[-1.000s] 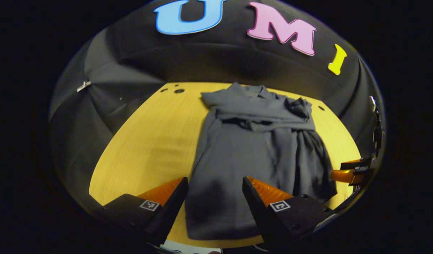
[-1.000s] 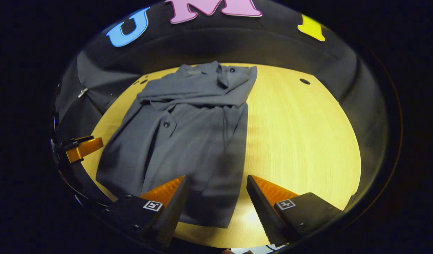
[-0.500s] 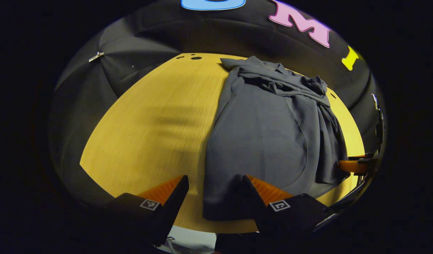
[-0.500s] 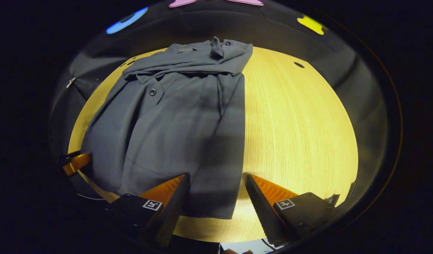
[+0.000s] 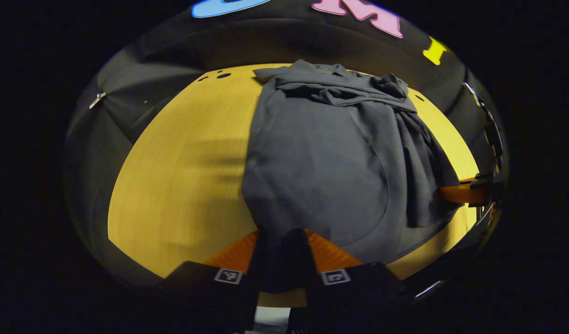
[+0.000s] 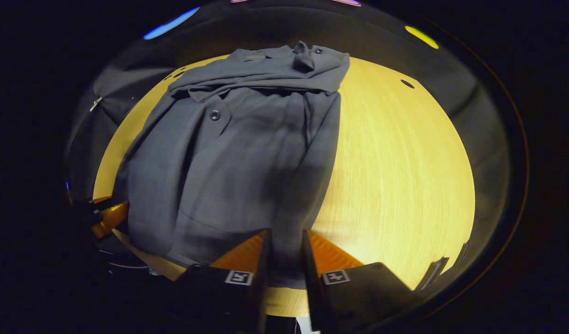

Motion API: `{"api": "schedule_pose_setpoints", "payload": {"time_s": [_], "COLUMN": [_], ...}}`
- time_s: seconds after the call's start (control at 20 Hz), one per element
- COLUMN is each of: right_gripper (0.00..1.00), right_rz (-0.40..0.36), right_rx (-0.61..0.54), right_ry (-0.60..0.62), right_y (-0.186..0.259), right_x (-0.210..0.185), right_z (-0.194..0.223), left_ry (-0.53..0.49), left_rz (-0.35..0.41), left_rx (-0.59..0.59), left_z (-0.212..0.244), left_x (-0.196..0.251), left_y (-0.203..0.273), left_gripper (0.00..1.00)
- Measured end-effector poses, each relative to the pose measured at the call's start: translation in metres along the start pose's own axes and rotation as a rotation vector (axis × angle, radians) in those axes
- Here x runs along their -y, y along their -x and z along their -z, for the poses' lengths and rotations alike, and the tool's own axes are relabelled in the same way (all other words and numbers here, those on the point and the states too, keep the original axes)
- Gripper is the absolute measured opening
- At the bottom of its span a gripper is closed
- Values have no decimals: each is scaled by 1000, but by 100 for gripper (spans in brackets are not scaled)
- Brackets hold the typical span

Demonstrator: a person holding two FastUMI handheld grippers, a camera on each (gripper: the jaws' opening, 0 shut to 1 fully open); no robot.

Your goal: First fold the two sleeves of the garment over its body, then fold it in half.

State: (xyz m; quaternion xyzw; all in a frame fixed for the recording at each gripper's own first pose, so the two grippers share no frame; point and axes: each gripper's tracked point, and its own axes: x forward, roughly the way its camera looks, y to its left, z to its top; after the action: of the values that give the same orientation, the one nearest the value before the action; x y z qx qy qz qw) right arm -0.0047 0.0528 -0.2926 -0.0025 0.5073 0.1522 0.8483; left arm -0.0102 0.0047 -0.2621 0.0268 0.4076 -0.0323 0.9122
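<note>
The grey shirt (image 5: 321, 157) is lying spread along the wooden table (image 5: 182, 157), both sleeves folded across near the collar. The left gripper (image 5: 283, 253) is clamping the hem's near corner, cloth bunching between its fingers. The right gripper (image 6: 286, 253) is pinching the hem's other corner (the other tool is peeking in at each view's edge).

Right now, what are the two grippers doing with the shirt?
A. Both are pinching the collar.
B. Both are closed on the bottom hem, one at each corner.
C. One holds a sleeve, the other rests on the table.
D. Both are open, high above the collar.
B: the left gripper and the right gripper each have both fingers pressed on the near hem of the shirt.
</note>
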Motion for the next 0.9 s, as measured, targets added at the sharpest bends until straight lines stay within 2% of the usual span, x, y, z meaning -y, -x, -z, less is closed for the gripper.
{"api": "schedule_pose_setpoints", "payload": {"time_s": [0.05, 0.1, 0.15, 0.2, 0.35, 0.5, 0.7, 0.9], "right_gripper": [23, 18, 13, 7, 8, 8, 8, 8], "right_rz": [-11, -13, -24, -28, -47, -42, -36, -33], "right_rx": [-3, -11, -18, -22, -19, 27, 113, 213], "right_ry": [2, 6, 1, -8, -33, -62, -36, 12], "right_y": [0, -1, 0, -3, 0, 5, 21, 40], "right_x": [-2, -2, -3, -3, -2, 4, 4, 2], "right_z": [-1, -1, -3, -2, -4, -14, -33, -63], "left_ry": [-16, -24, -21, -5, 86, 137, 223, 230], "left_rz": [15, 35, 49, 68, 137, 149, 183, 181], "left_rx": [9, 16, 14, 19, 18, 35, 108, 166], "left_z": [-2, -3, -4, -7, -8, -17, -45, -73], "left_x": [5, 9, 11, 13, 19, 13, 10, 8], "left_y": [-1, 1, -4, -4, -4, 5, 31, 50], "left_gripper": [34, 24, 20, 11, 6, 6, 6, 6]}}
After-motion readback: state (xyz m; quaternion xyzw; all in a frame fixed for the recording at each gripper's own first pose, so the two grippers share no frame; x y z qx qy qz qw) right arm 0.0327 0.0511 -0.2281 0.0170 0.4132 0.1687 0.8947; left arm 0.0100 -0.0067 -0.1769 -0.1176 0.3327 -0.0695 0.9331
